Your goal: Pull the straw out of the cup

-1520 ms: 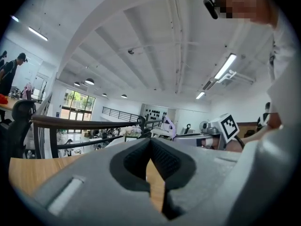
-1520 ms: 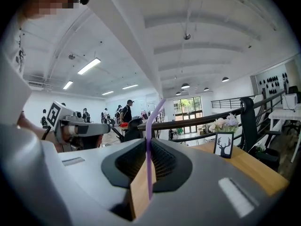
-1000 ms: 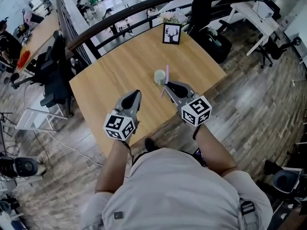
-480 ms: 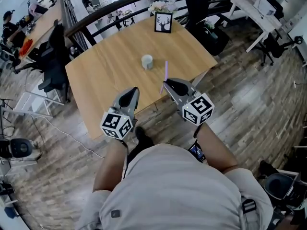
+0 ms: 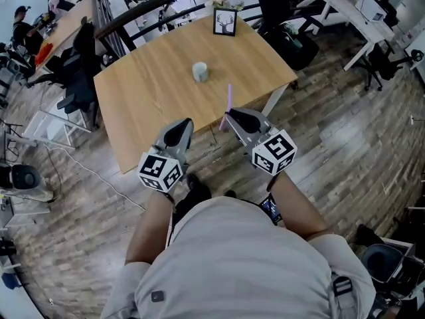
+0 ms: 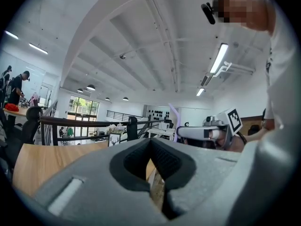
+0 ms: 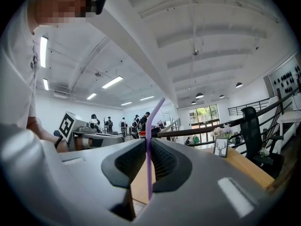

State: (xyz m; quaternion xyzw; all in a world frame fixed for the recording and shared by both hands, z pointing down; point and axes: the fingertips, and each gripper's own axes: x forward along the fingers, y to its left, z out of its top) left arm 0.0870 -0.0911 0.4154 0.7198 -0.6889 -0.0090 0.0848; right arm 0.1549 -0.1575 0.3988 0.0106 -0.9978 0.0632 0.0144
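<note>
A pale cup [image 5: 200, 71] stands alone on the wooden table [image 5: 153, 105], with no straw in it. My right gripper [image 5: 226, 115] is shut on the purple straw [image 5: 229, 99], which stands upright between its jaws [image 7: 149, 145], out over the floor just off the table's near edge. My left gripper [image 5: 186, 123] is level beside it over the table's near edge, its jaws closed together with nothing between them [image 6: 151, 166]. The right gripper shows in the left gripper view [image 6: 181, 132], with the straw [image 6: 175, 121] above it.
A framed deer picture [image 5: 224, 21] and flowers [image 5: 222, 0] sit at the table's far edge. A dark railing [image 5: 146, 5] runs behind. Office chairs [image 5: 80, 65] stand left, another chair [image 5: 275, 5] at the back right. Wooden floor [image 5: 332, 131] surrounds the table.
Both grippers have drawn back from the cup toward the person, past the table's near edge. The straw has come away with the right gripper, and the cup now lies farther off.
</note>
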